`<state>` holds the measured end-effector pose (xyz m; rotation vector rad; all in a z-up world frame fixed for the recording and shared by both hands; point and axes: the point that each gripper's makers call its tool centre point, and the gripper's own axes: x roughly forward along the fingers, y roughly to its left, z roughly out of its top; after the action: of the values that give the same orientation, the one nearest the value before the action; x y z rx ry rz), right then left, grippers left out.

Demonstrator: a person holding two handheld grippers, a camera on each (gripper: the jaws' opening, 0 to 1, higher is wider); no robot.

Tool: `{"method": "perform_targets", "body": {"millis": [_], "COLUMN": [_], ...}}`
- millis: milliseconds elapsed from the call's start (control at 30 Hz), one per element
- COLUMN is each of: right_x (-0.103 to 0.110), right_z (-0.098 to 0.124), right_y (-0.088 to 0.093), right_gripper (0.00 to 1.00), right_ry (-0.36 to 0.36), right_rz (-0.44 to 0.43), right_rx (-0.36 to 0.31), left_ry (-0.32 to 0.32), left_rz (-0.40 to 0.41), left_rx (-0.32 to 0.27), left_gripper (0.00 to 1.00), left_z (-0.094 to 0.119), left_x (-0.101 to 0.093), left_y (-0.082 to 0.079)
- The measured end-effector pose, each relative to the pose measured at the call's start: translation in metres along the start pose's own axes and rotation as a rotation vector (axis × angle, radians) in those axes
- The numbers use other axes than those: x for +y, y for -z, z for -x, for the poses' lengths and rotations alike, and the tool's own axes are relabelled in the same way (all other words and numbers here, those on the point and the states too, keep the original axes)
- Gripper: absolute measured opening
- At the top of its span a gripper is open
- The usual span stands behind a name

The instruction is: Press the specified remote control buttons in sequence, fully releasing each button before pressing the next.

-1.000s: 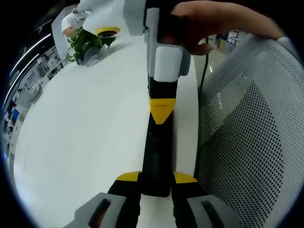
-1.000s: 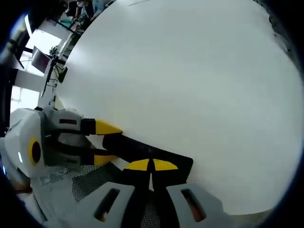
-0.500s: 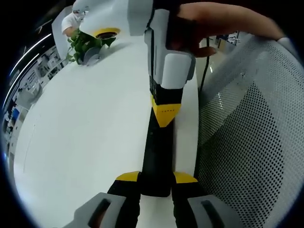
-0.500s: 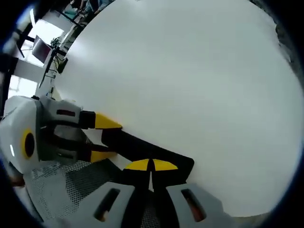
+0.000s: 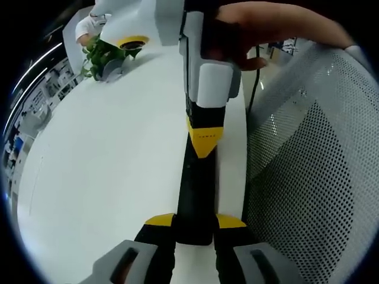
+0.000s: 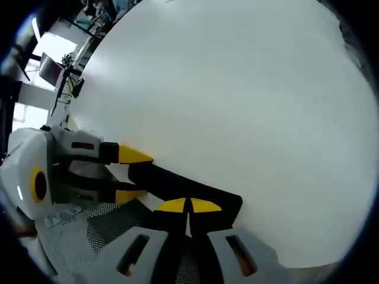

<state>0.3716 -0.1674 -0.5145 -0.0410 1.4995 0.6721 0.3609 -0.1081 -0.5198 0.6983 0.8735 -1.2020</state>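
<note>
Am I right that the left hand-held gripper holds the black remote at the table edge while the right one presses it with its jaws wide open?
Not quite: the right hand-held gripper has its jaws closed together, as the right gripper view shows. The left hand-held gripper does hold the remote at the table edge.

I can't read any buttons on the remote control (image 5: 194, 195): its face is plain black, and the right gripper (image 5: 204, 145) covers its far end. The potted plant (image 5: 105, 56) at the desk's (image 5: 106, 154) far corner is partly hidden.
</note>
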Motion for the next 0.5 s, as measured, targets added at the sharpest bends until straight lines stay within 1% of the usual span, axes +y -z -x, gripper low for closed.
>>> {"method": "perform_targets", "body": {"millis": [133, 267, 500], "right_x": [-0.002, -0.004, -0.0034], "right_z": [-0.0004, -0.0011, -0.0007], "right_y": [-0.0009, -0.0021, -0.0017], "right_gripper": [0.0, 0.0, 0.0], "right_ry": [-0.005, -0.032, -0.038], "right_rz": [-0.001, -0.043, -0.048], "right_rx": [-0.001, -0.002, -0.004], "left_ry": [0.002, 0.0, -0.003], "left_rz": [-0.004, 0.001, 0.006], "left_rx": [0.001, -0.003, 0.004], "left_gripper": [0.24, 0.24, 0.24], "left_z": [0.0, 0.0, -0.0002], "left_x": [0.0002, 0.0003, 0.0007], "left_y": [-0.0001, -0.0002, -0.0003]}}
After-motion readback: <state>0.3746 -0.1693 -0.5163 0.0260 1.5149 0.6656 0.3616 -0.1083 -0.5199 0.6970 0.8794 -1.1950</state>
